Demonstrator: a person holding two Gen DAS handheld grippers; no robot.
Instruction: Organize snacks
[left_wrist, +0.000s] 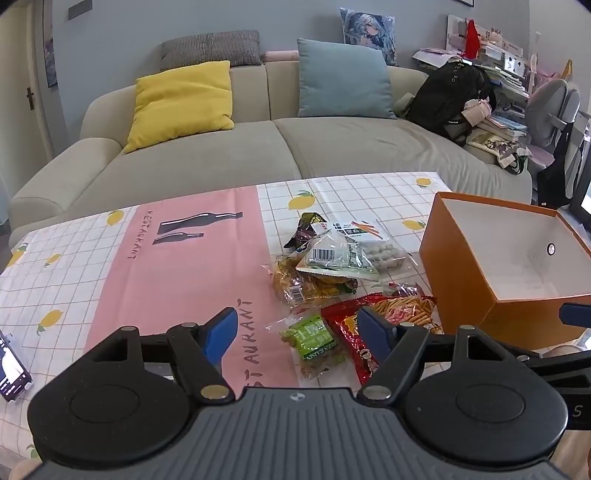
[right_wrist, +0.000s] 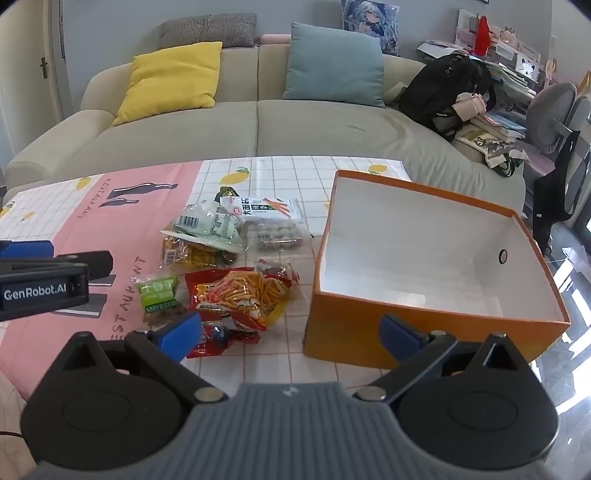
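Several snack packets lie in a pile on the tablecloth: a red bag of orange sticks (right_wrist: 240, 295) (left_wrist: 373, 321), a small green raisin packet (right_wrist: 159, 295) (left_wrist: 314, 339), a yellow-brown packet (right_wrist: 192, 254) (left_wrist: 306, 286), a pale green bag (right_wrist: 207, 229) (left_wrist: 336, 254), a clear tray of round sweets (right_wrist: 277, 232) (left_wrist: 380, 251) and a dark wrapper (left_wrist: 306, 229). To their right stands an orange box (right_wrist: 369, 328) (left_wrist: 458, 273), white inside, nothing in it. My left gripper (left_wrist: 297, 328) hovers open above the green packet. My right gripper (right_wrist: 291, 334) is open over the bare cloth between the red bag and the box.
The table wears a checked lemon cloth with a pink panel (left_wrist: 177, 258). A phone (left_wrist: 11, 365) lies at its left edge. Behind it is a beige sofa (right_wrist: 258, 129) with yellow and blue cushions and a black backpack (right_wrist: 447, 96). A grey chair (right_wrist: 554, 107) stands at the right.
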